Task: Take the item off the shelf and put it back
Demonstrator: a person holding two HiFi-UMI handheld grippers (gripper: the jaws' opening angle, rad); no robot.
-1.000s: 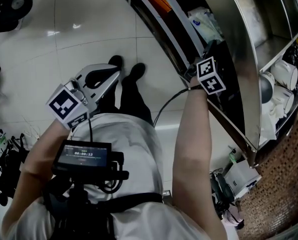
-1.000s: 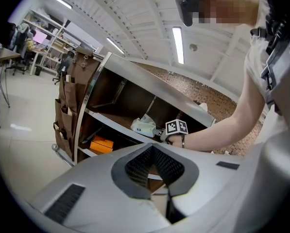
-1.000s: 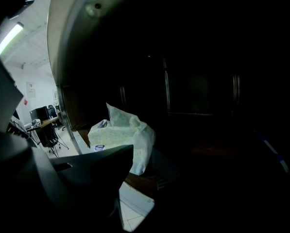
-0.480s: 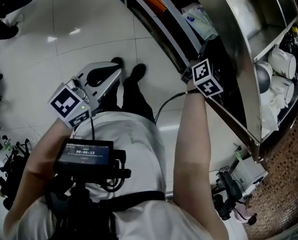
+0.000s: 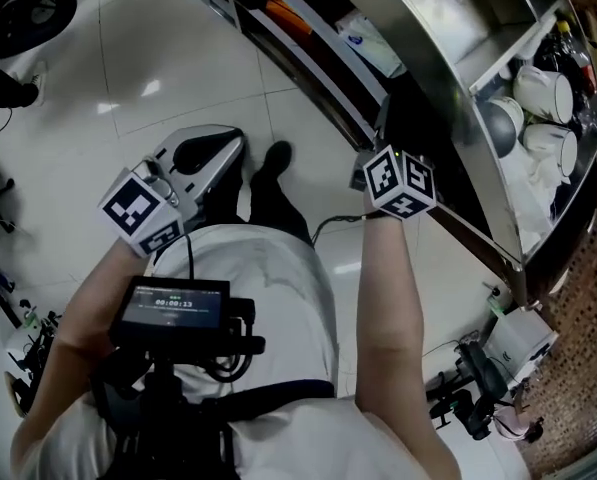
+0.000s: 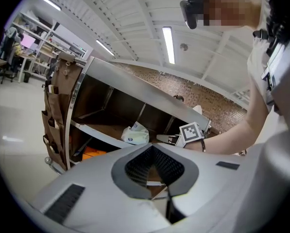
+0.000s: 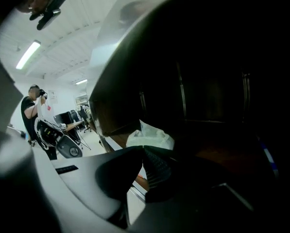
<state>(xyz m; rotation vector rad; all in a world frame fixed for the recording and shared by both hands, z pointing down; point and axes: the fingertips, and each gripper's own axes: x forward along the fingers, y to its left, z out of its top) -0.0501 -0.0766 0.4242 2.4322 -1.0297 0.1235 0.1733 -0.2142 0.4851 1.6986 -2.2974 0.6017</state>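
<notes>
Right gripper (image 7: 142, 149) farther out from shelf (image 5: 438, 28), fingers (image 7: 157, 169) newly together, empty; left gripper's (image 6: 152, 147) two fingers (image 6: 166, 166) together.

Brushed metal shelf (image 5: 433, 8), glossy floor tiles (image 5: 128, 58), seemingly plastic packet (image 5: 370, 44)

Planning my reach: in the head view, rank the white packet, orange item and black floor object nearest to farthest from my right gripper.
From the right gripper, jaws just closed on nothing:
1. White packet, on the shelf just ahead.
2. Orange item, lower shelf, farther left.
3. Black floor object, far left.
</notes>
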